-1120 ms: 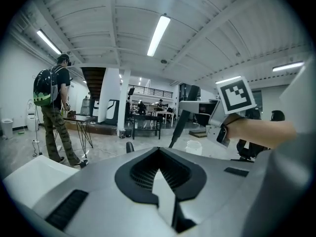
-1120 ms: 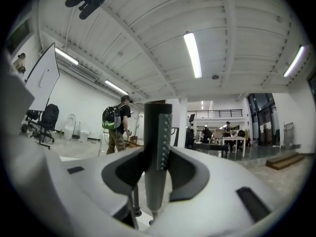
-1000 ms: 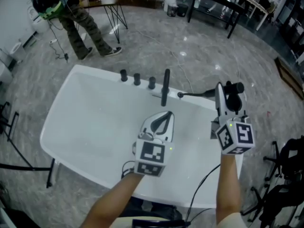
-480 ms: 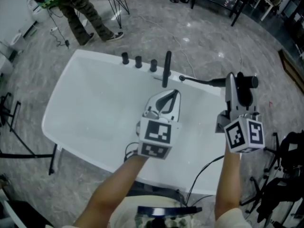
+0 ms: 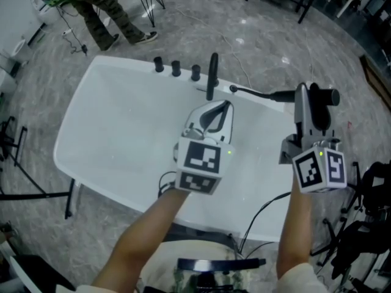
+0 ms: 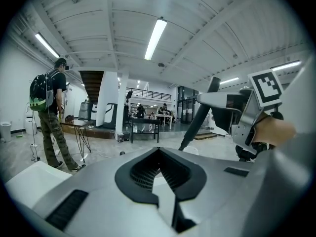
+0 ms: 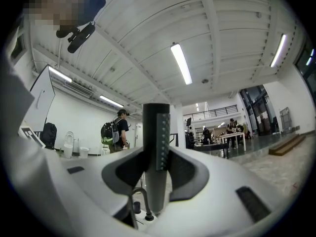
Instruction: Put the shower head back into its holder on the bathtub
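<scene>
Shower head (image 5: pixel 278 96), a slim dark stick, lies crosswise in the right gripper (image 5: pixel 308 99) at the right of the head view. It sits above the upper right rim of the white bathtub (image 5: pixel 116 127). Its thin end reaches left toward the upright black faucet (image 5: pixel 212 78), and its thick end juts out on the far side of the jaws. Whether that thin end touches the rim cannot be told. In the right gripper view the jaws press on the stick from both sides, and its strip of nozzles (image 7: pixel 160 142) runs up the middle of the frame. The left gripper (image 5: pixel 226 105) hovers over the middle of the tub, just below the faucet in the frame. Its fingers are closed tip to tip with nothing between them, as the left gripper view shows. That view also catches the shower head as a slanting dark rod at centre right. Three black knobs (image 5: pixel 176 69) stand in a row on the rim left of the faucet. A person (image 5: pixel 98 11) with a backpack stands on the grey floor (image 5: pixel 256 35) at the upper left.
</scene>
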A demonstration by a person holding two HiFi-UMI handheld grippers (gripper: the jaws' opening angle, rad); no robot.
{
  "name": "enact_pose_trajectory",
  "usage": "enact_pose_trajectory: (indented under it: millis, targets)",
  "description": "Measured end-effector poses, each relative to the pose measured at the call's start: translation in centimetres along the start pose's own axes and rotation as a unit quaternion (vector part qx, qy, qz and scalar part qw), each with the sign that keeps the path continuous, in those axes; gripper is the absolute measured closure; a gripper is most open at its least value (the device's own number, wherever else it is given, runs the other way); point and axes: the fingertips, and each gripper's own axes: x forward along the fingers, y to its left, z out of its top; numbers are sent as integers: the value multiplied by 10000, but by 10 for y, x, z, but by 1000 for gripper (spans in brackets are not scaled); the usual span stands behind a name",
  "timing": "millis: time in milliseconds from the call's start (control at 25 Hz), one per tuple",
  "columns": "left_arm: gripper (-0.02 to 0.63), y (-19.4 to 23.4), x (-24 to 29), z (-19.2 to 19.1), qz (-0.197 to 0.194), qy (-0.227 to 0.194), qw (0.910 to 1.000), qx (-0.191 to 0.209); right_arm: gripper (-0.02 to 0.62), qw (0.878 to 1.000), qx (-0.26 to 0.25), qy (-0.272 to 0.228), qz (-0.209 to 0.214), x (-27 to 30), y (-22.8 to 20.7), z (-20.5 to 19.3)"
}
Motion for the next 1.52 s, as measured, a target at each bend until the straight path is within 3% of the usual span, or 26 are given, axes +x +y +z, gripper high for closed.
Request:
enact_pose_trajectory:
  millis: [920,1520]
  targets:
    - [597,-13,5,1,-20,62,10000,50,449,9998,61,138,114,4,1,-16]
    - [597,-9,11,-10,-9,101,9999,133,449,9980,63,574,252,23,2,-65]
